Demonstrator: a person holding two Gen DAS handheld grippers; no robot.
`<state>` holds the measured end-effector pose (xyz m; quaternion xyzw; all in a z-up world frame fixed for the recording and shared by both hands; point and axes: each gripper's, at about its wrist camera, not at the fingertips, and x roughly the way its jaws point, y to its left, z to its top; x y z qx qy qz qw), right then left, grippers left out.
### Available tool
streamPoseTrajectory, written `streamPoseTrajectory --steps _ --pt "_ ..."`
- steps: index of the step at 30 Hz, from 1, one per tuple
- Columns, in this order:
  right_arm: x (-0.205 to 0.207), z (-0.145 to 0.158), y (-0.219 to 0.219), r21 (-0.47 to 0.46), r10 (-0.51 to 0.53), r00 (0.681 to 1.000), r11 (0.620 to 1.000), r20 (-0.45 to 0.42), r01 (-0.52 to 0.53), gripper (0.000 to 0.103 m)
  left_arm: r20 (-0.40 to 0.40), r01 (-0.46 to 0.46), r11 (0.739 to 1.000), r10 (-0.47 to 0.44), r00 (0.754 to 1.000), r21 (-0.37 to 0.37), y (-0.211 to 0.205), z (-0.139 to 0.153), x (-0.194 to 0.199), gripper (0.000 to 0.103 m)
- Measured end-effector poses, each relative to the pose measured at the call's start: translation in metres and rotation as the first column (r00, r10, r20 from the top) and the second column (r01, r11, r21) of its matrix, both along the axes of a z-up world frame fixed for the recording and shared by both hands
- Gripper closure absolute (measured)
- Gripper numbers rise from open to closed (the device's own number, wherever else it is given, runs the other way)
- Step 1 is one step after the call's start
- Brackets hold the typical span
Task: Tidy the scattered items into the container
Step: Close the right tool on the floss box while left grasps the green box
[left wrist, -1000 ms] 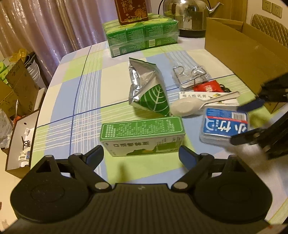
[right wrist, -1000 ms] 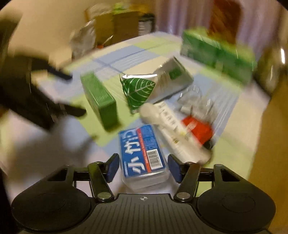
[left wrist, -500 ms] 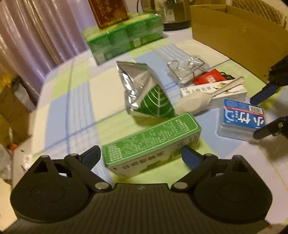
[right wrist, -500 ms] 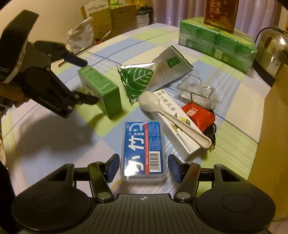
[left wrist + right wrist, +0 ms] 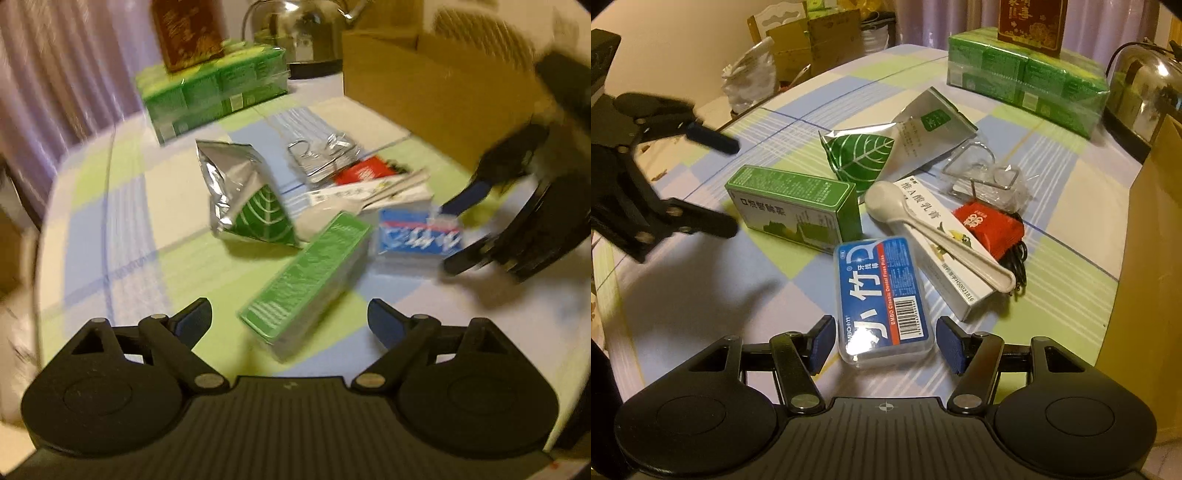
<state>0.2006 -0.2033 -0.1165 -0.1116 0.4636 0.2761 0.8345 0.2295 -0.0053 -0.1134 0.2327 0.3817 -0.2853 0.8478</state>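
1. Straddling the near end of the blue floss-pick case (image 5: 882,295), the right claw (image 5: 885,343) is released, its blue pads on either side of the case with a sliver of gap on each side; the case lies flat on the checked desk (image 5: 701,295).
2. Ahead of that claw and slightly to its right, a white spoon (image 5: 934,236) rests on a long white ointment box (image 5: 945,266), with a red pouch (image 5: 990,225) touching the box's far side.
3. Ahead and to its left lies the green box (image 5: 794,203); beyond it sits a silver leaf-print pouch (image 5: 897,144).
4. At that claw's far right stands the wall of the cardboard container (image 5: 1156,221).
5. The left claw (image 5: 290,319) is also released, its fingers wide apart, and the near corner of the green box (image 5: 310,280) lies between them, angled away to the right; the blur hides whether either finger touches it.
6. Farther ahead of the left claw are a wrapped green pack (image 5: 214,88) and a steel kettle (image 5: 295,33).
7. To its right, the blue case (image 5: 417,236) lies between the other claw's fingers.
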Motion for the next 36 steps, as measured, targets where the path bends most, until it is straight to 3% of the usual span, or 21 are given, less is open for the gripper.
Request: streamPoseTrajectory --steps 2,5,9,11,13,19,23,24,26,28,30,34,36 --pt "0.001 0.000 0.000 0.002 0.001 1.000 1.000 0.001 -0.001 0.045 0.019 0.035 0.999 -0.035 0.999 0.042 -0.008 -0.009 0.003 0.019" --pt "0.002 0.000 0.000 0.004 -0.003 1.000 1.000 0.006 0.003 0.045 -0.016 0.049 0.997 -0.048 0.999 0.057 -0.016 -0.017 0.007 0.033" --pt "0.003 0.000 0.000 0.009 -0.007 1.000 1.000 0.005 0.006 0.045 -0.106 0.027 0.999 -0.022 0.994 0.040 -0.018 -0.018 0.008 0.062" --pt "0.002 -0.001 -0.001 0.011 -0.005 1.000 1.000 0.002 0.005 0.045 -0.169 0.014 1.000 -0.016 0.985 -0.012 -0.016 -0.013 0.007 0.063" --pt "0.001 -0.001 0.000 0.006 0.000 1.000 1.000 0.006 0.000 0.045 -0.172 0.019 0.999 -0.025 0.985 -0.039 -0.017 -0.009 0.003 0.063" --pt "0.001 -0.004 0.008 -0.001 0.016 0.999 1.000 0.047 -0.016 0.045 -0.109 0.001 1.000 0.001 0.994 0.015 -0.032 -0.014 0.006 0.058" --pt "0.002 -0.009 0.014 -0.024 0.047 0.997 0.999 0.068 -0.045 0.045 -0.097 -0.004 1.000 0.006 0.995 0.012 -0.039 -0.015 0.010 0.058" --pt "0.001 -0.010 0.015 -0.038 0.060 0.995 0.998 0.074 -0.057 0.045 -0.097 -0.001 1.000 0.002 0.995 0.017 -0.041 -0.015 0.011 0.058" --pt "0.001 -0.013 0.015 -0.048 0.067 0.996 0.997 0.062 -0.064 0.046 -0.104 0.007 1.000 -0.004 0.995 0.026 -0.043 -0.016 0.011 0.072" --pt "0.003 -0.012 0.010 -0.012 0.046 0.999 0.999 0.011 -0.046 0.048 -0.116 0.009 1.000 -0.006 0.993 0.022 -0.043 -0.015 0.010 0.077" --pt "0.002 -0.008 0.005 0.006 0.031 0.999 1.000 -0.033 -0.030 0.049 -0.134 0.009 1.000 -0.009 0.991 0.003 -0.041 -0.013 0.009 0.077" --pt "-0.010 -0.002 0.005 -0.006 0.071 0.997 0.997 -0.036 -0.071 0.048 -0.121 0.026 0.999 -0.023 0.992 0.027 -0.041 -0.015 0.004 0.075" --pt "-0.013 -0.002 0.009 -0.017 0.082 0.997 0.996 -0.013 -0.082 0.041 -0.114 0.023 0.999 -0.018 0.993 0.042 -0.042 -0.017 0.005 0.074"
